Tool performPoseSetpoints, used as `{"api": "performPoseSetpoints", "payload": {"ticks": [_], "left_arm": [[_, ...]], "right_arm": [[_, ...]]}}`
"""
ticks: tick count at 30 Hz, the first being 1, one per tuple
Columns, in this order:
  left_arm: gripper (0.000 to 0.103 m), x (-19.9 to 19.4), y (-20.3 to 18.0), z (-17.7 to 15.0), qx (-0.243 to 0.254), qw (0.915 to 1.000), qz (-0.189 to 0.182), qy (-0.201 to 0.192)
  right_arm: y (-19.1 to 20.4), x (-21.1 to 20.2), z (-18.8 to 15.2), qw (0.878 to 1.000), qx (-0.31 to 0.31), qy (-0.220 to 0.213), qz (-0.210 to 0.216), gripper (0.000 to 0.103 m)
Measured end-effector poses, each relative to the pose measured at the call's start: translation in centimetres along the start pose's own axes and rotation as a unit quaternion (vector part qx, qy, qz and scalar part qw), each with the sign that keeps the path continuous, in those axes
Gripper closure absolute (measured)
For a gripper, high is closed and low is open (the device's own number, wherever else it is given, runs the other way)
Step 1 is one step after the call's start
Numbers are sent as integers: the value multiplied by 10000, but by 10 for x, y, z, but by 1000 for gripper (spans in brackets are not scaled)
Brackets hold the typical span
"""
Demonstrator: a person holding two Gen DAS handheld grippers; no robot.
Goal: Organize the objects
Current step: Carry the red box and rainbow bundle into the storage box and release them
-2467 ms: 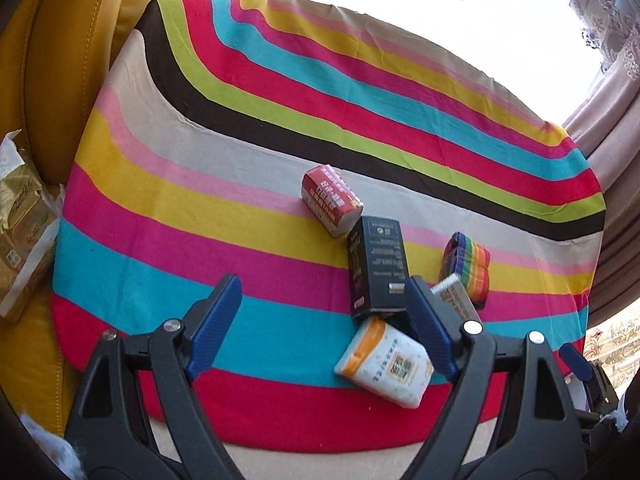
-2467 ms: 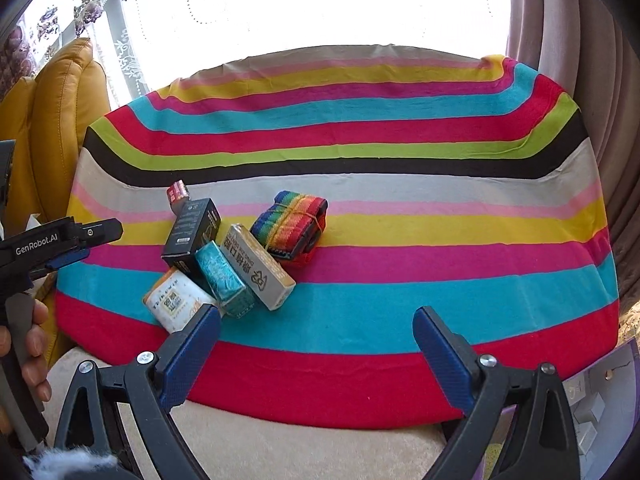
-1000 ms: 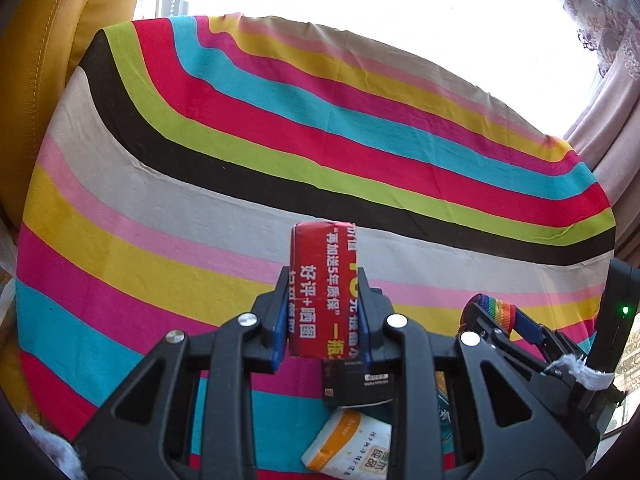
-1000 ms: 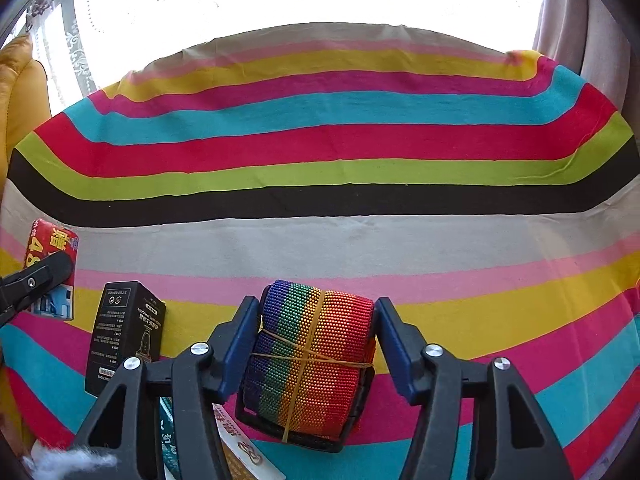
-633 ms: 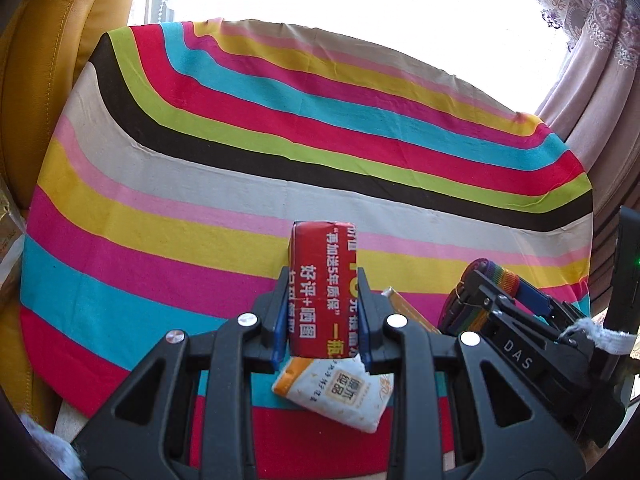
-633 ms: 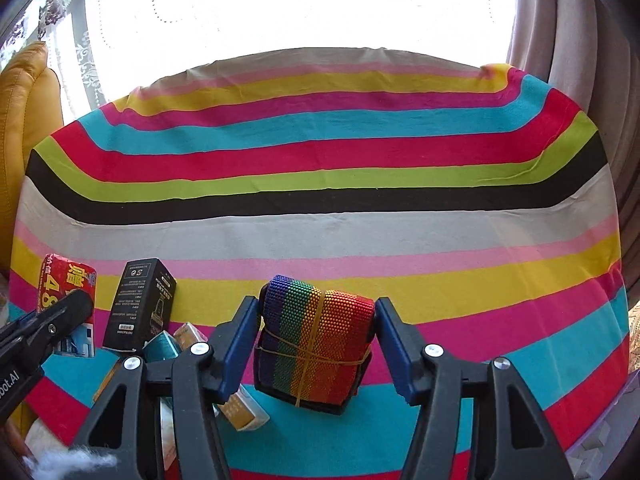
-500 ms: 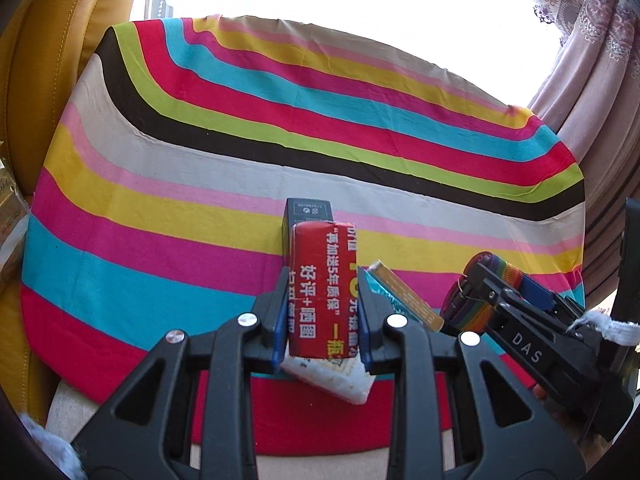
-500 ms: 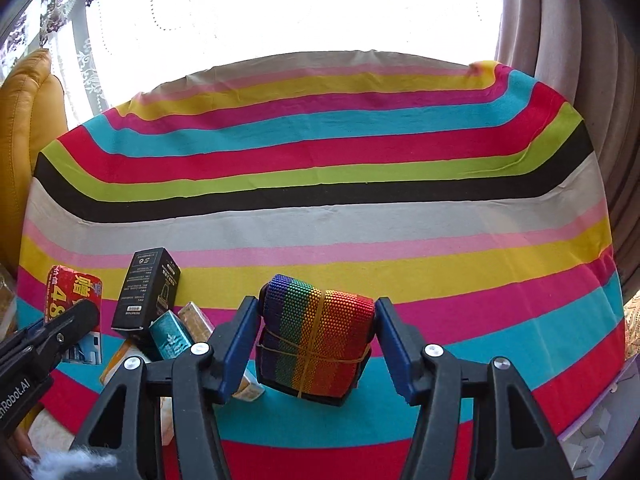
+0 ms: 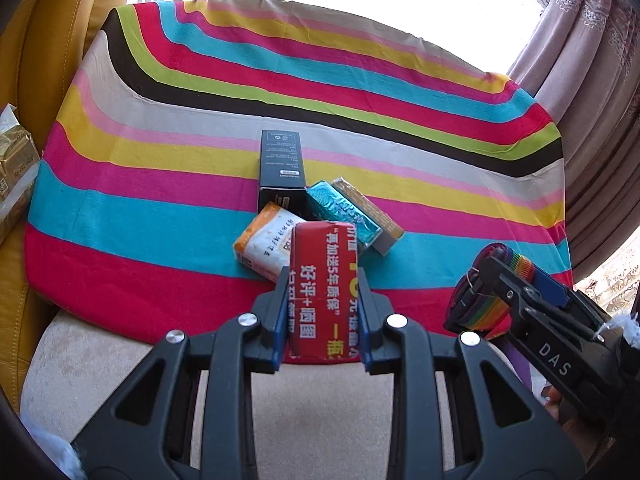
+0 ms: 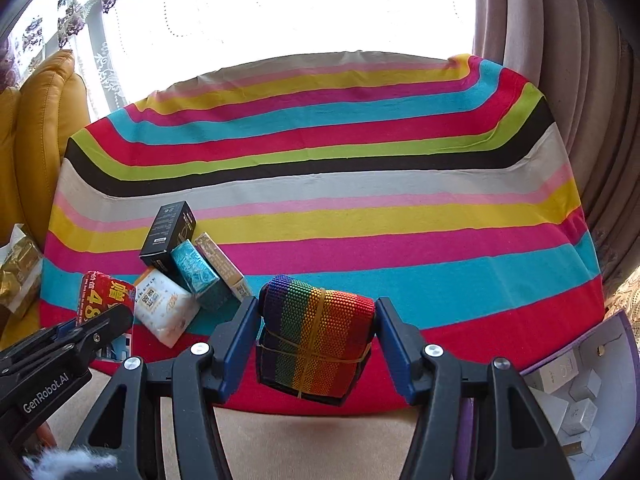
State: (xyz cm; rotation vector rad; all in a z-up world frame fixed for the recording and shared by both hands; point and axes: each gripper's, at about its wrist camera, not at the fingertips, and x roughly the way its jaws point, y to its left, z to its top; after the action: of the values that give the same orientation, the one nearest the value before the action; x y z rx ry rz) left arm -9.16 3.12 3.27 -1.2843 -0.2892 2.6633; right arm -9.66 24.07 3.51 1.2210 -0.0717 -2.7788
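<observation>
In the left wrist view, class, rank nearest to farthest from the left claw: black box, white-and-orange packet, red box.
1. red box, clamped in the left claw.
2. white-and-orange packet, just beyond, slightly left.
3. black box, farthest back on the striped cloth.

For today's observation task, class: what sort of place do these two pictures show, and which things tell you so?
Most likely a home living room: a yellow leather sofa, patterned lace curtains at a bright window, and a striped cloth spread over a cushioned seat, with small household packets on it.
</observation>
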Motion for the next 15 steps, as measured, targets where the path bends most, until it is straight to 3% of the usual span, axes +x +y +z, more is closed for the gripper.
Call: {"api": "performPoseSetpoints", "payload": {"ticks": [15], "left_arm": [[71, -7, -32, -28, 334, 9991, -134, 209]], "right_arm": [[-21, -32, -32, 10000, 3, 16, -11, 44]]}}
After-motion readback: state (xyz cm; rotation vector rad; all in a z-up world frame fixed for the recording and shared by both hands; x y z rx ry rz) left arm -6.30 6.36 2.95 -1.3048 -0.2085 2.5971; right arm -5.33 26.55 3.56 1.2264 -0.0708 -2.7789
